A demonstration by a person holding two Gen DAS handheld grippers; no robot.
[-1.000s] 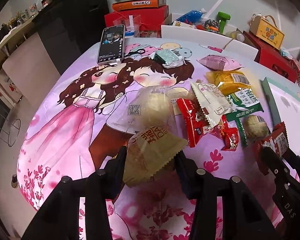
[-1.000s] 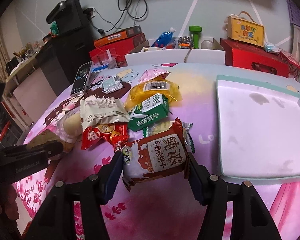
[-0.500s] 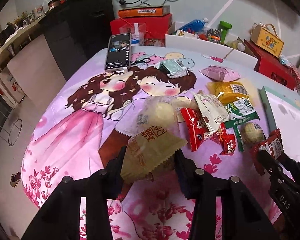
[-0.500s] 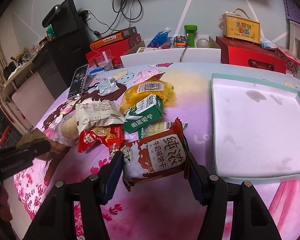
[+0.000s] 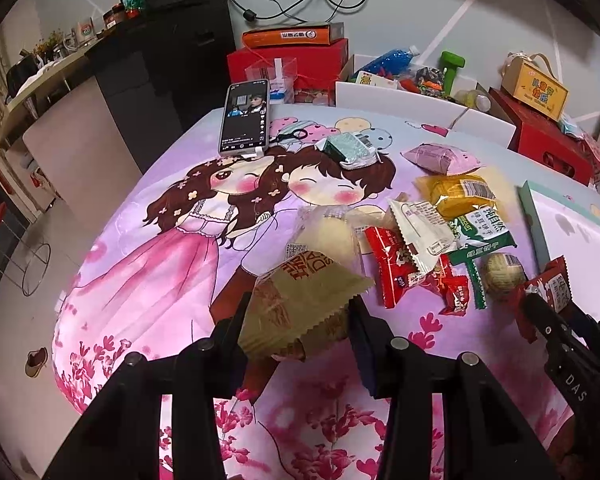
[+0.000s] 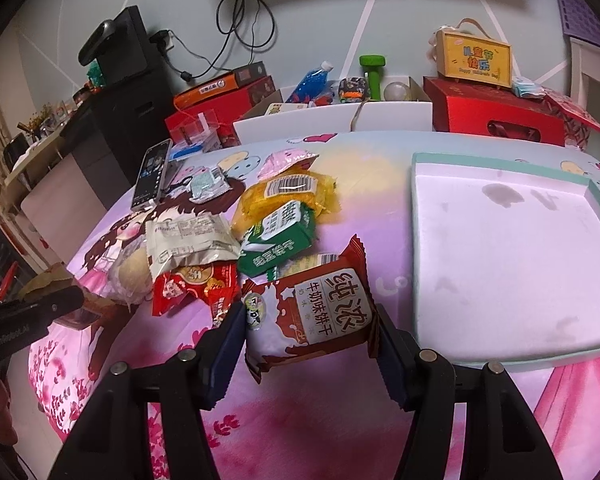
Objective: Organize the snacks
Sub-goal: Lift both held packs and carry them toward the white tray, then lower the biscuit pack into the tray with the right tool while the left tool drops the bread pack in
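left gripper (image 5: pixel 298 322): clamped on the tan snack packet (image 5: pixel 300 304), its two pads pressing the packet's sides; the packet sticks up and forward between the fingers, zigzag edge toward the right, clear of the desk (image 5: pixel 160 280)
right gripper (image 6: pixel 310 334): closed on the brown-and-white biscuit packet (image 6: pixel 312 308), one pad on each crimped end; the packet sits square between the fingers, printed face to the camera
snack pile: landmark is the white tray (image 6: pixel 508 268) with its teal rim; every loose snack lies left of it on the desk
green biscuit pack (image 6: pixel 278 242): left of the tray, just behind the held biscuit packet
yellow packet (image 6: pixel 286 196): behind the green pack, touching it
grey-white packet (image 6: pixel 190 242): further left of the tray, lying over the red packet (image 6: pixel 196 286)
pink packet (image 6: pixel 286 162): farthest back in the pile
clear-wrapped bun (image 5: pixel 332 232): just behind the tan packet in the left wrist view
phone (image 5: pixel 245 118): far-left part of the desk, well apart from the tray, screen lit
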